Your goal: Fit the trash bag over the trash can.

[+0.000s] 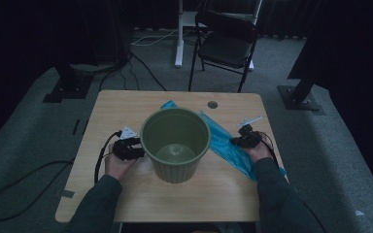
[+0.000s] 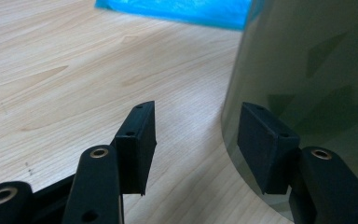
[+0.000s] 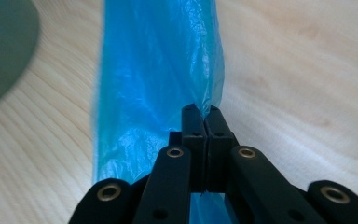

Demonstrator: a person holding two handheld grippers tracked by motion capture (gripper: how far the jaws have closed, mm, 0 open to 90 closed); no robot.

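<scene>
Round olive-green plastic bin (image 1: 175,143) with ribbed walls stands upright near the middle of the light wooden table (image 1: 126,104), open end up, inside empty. A crumpled blue plastic bag (image 1: 226,145) lies flat on the table, running from behind the bin at the far side diagonally to the near right edge; the bin overlaps its far end.

Left gripper (image 1: 127,148), held in the person's left hand (image 1: 117,165), sits just left of the bin, low at table level. In the left gripper view its jaws stand spread, with bare table between them; one black pad (image 2: 265,145) lies against or just beside the bin's (image 2: 317,79) outer wall, contact cannot be settled. The other pad (image 2: 137,144) is over bare wood, well clear of the wall. A strip of the blue bag (image 2: 177,10) shows at the far edge of that view.

Right gripper (image 1: 245,141), held in the person's right hand (image 1: 258,151), rests on the bag to the right of the bin, apart from it. In the right gripper view the right gripper (image 3: 206,116) has its jaws pressed together, pinching a fold of the blue film (image 3: 154,79) at the tips; the film rises slightly into the pinch. Bin edge (image 3: 4,46) is blurred at the left of that view.

A black folding chair (image 1: 226,43) stands on grey carpet beyond the table's far side.
</scene>
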